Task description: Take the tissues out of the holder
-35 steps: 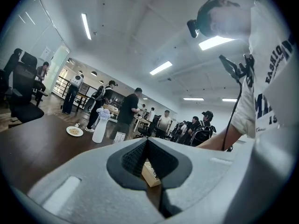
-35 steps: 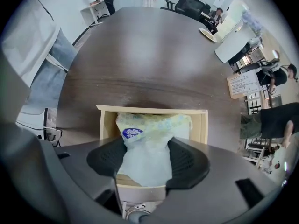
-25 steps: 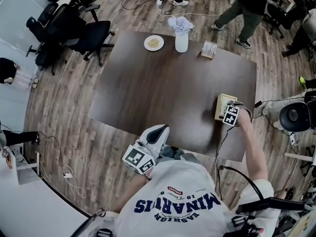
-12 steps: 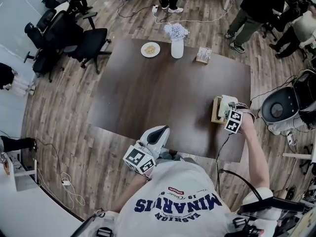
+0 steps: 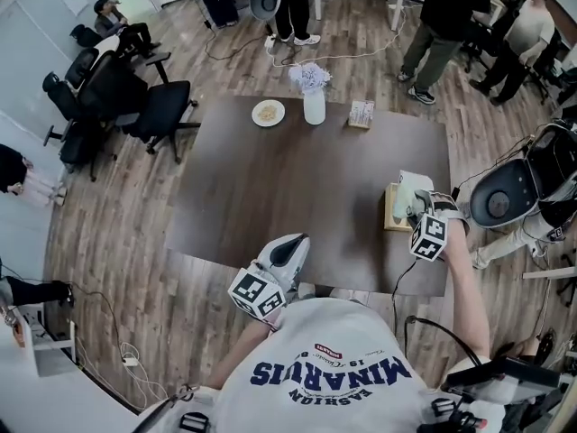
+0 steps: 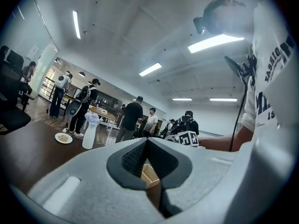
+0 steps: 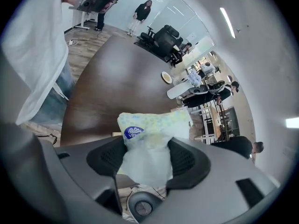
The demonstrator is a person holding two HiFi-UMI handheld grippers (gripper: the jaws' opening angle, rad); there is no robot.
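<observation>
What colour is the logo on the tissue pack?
Blue logo on the pale tissue pack; clearest in right gripper view.

Tissues (image 5: 413,186): soft pack, pale wrapper with a round blue logo (image 7: 134,132), being pinched between the right gripper's (image 5: 417,204) jaws and hanging over the holder. Holder (image 5: 392,209): light wooden box, sitting upright near the table's (image 5: 270,197) right edge.

The holder (image 5: 393,207) shows only its left side in the head view — the tissue pack (image 5: 413,184) and the right hand-held gripper (image 5: 424,207) cover the rest. The left hand-held gripper (image 5: 287,249) hides part of the near edge of the worktop (image 5: 297,188). What lies on the plate (image 5: 268,113) is too small to tell — likewise the print on the pack's blue label (image 7: 134,132).
</observation>
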